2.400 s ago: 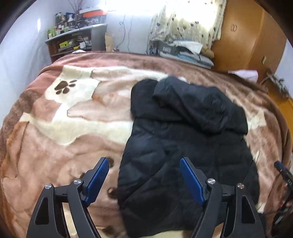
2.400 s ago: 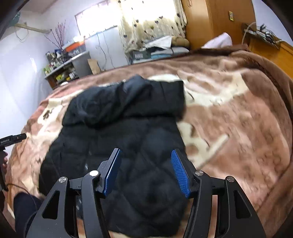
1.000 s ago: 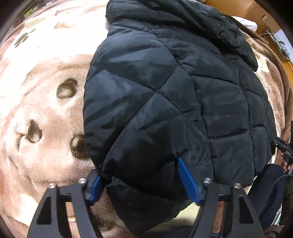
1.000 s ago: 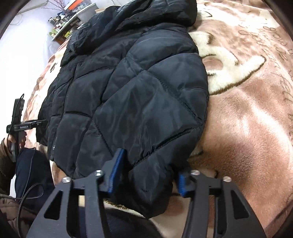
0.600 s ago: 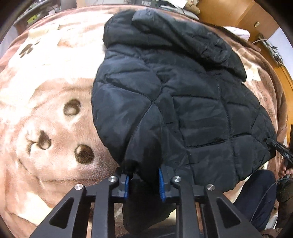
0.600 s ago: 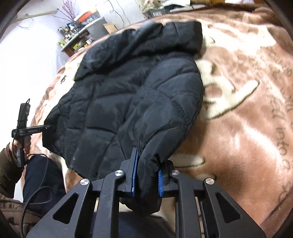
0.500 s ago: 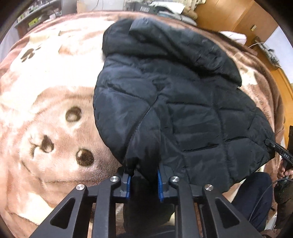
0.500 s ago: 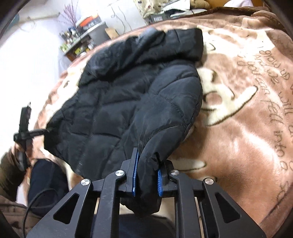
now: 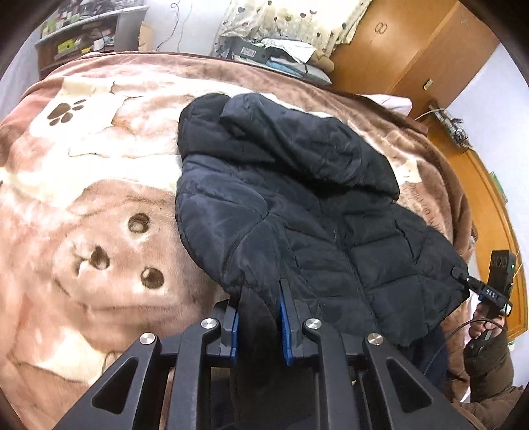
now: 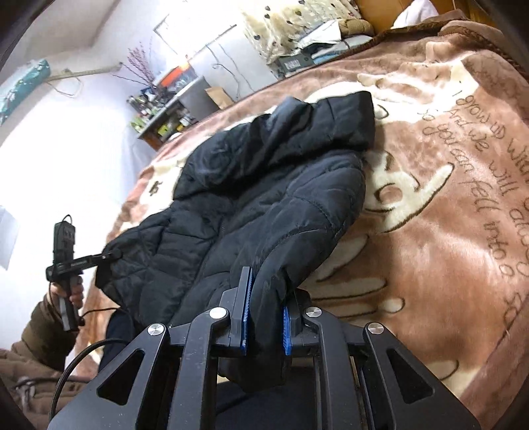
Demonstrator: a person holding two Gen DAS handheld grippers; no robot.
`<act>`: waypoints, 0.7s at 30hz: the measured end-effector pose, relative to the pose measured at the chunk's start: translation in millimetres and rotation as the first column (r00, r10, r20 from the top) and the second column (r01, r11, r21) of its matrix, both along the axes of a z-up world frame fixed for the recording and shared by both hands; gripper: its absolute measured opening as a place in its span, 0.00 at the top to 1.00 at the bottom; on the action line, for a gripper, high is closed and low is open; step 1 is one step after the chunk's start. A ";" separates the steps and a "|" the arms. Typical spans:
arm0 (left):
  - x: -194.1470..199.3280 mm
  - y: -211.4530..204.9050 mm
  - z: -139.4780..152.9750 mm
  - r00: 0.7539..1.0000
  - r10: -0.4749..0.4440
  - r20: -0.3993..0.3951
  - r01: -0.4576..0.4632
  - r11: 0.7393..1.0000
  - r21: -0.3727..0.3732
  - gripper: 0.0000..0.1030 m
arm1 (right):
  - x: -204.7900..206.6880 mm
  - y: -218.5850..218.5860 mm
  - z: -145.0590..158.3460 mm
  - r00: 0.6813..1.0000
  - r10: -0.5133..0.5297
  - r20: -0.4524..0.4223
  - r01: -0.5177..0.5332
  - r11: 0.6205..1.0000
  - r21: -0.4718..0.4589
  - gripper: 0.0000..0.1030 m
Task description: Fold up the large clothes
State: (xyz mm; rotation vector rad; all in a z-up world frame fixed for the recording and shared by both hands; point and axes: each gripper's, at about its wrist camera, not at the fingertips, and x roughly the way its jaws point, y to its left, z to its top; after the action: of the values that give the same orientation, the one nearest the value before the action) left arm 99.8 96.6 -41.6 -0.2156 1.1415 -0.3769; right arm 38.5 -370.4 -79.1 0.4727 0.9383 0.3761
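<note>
— What's under it all?
— A brown plush blanket (image 9: 109,211) with a cream puppy face and a paw print (image 9: 64,112); brown script (image 10: 476,172) runs along its far side.

— And behind the bed?
— A shelf (image 9: 89,36) crowded with small items, a cardboard box (image 10: 218,94) beside it, and a heart-print curtain (image 9: 291,16) over the bright window. Below the curtain sits a stack of folded things (image 9: 281,56).

— Anything to the right?
— A wooden wardrobe (image 9: 406,49) — and a power strip (image 9: 449,122) on a wooden ledge. Dried branches (image 10: 139,66) stand above the shelf.

Daylight glares from the window (image 10: 198,29); fisheye edges bend darkly, slight blur.
</note>
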 end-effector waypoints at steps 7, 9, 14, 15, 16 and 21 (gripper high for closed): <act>6.9 28.7 11.1 0.998 0.047 -0.029 -0.049 0.995 -0.082 0.82 | 11.1 -7.3 10.3 1.000 -0.015 -0.010 0.015 0.999 0.039 0.85; 16.8 35.4 12.4 0.996 0.076 -0.049 -0.083 0.986 -0.142 0.82 | 21.7 -10.5 12.9 0.999 -0.030 -0.010 0.031 0.998 0.062 0.85; 48.0 35.9 18.8 0.988 0.137 -0.075 -0.150 0.966 -0.211 0.81 | 51.6 -17.4 23.3 0.999 -0.050 -0.009 0.050 0.996 0.071 0.85; 54.1 35.1 18.8 0.986 0.146 -0.077 -0.160 0.963 -0.217 0.81 | 58.7 -20.6 26.0 0.998 -0.056 -0.009 0.056 0.996 0.073 0.85; 65.0 35.7 21.5 0.984 0.163 -0.077 -0.176 0.959 -0.223 0.81 | 64.4 -22.4 29.5 0.998 -0.062 -0.008 0.063 0.995 0.077 0.85; 106.8 40.6 26.8 0.971 0.221 -0.093 -0.237 0.944 -0.231 0.81 | 102.9 -37.5 35.0 0.995 -0.095 -0.019 0.097 0.988 0.116 0.85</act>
State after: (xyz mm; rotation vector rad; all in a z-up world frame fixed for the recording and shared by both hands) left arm 206.6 137.2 -14.8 -0.5727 1.1206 -0.3022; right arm 141.4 -407.9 -44.1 0.6262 0.9063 0.3419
